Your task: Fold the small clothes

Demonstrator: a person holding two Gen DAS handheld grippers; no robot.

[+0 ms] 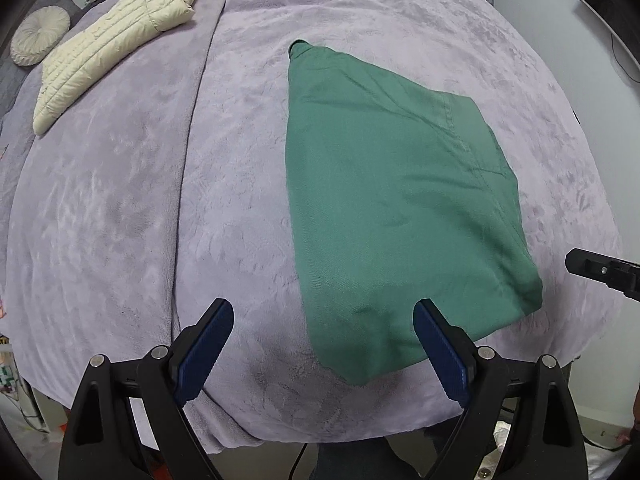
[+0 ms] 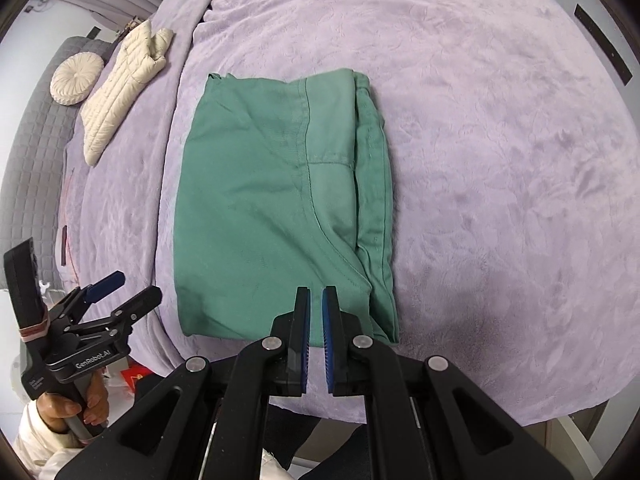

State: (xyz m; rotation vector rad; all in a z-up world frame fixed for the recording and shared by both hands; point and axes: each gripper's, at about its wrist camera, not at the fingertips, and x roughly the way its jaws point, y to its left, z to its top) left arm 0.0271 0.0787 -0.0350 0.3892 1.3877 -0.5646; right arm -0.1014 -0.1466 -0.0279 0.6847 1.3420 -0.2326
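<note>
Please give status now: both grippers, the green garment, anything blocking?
Left gripper open, empty. Right gripper shut, empty. Green garment folded flat on bed, free. Cream jacket far off, nothing blocking.

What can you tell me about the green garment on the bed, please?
The green garment is plain woven-looking cloth, folded into a rough rectangle with stitched seams and layered edges showing along one side. It lies flat on the lilac blanket near the bed's front edge. Neither gripper touches it.
</note>
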